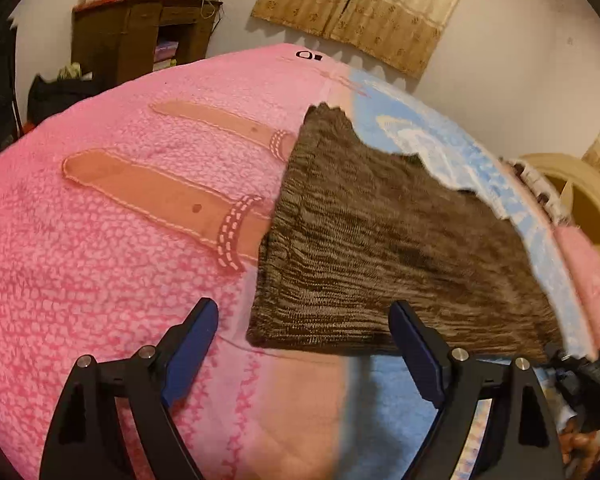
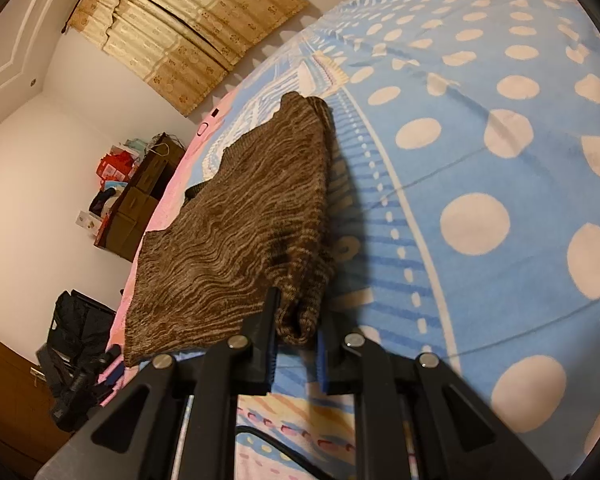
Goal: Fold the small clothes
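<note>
A brown knitted garment (image 1: 380, 232) lies spread on the bed's pink and blue blanket (image 1: 100, 240). My left gripper (image 1: 304, 320) is open, its blue-padded fingers astride the garment's near left corner, just above the blanket. In the right wrist view the same garment (image 2: 240, 232) stretches away from me. My right gripper (image 2: 298, 320) is shut on its near right corner, where the knit bunches into a fold between the fingers. The right gripper's black body shows at the lower right edge of the left wrist view (image 1: 588, 384).
A dark wooden cabinet (image 1: 140, 36) with clutter on top stands by the far wall, under a beige curtain (image 1: 360, 8). A cream round-backed chair (image 1: 580, 200) stands right of the bed. A black bag (image 2: 80, 320) sits on the floor. The blue dotted blanket (image 2: 500, 160) spreads right.
</note>
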`<action>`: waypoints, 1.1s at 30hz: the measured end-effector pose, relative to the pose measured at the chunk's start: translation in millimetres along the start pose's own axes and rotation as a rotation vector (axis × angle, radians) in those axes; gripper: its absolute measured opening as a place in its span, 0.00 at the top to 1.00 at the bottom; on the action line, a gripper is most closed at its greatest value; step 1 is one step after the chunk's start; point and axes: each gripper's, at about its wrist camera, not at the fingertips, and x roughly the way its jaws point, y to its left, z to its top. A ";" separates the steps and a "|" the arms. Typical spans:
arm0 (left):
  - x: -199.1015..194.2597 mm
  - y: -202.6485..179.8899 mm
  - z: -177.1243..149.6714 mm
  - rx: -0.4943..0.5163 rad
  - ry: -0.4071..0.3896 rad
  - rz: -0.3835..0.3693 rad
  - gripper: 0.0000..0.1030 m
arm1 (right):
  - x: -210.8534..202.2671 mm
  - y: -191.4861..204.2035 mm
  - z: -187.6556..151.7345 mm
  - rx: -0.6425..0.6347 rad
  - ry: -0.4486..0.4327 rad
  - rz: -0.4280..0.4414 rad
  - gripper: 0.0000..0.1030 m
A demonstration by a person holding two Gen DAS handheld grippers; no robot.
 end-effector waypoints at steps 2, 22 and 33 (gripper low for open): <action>-0.9 -2.7 -1.8 0.004 -0.008 0.019 0.31 | 0.1 -1.2 0.3 0.005 0.000 0.004 0.82; -47.4 23.7 7.7 -0.133 0.021 -0.161 0.92 | -15.3 21.1 -0.9 -0.071 -0.005 -0.045 0.84; -33.0 43.8 -5.5 -0.167 0.024 -0.096 0.88 | -35.8 12.5 -4.4 -0.058 -0.086 -0.150 0.71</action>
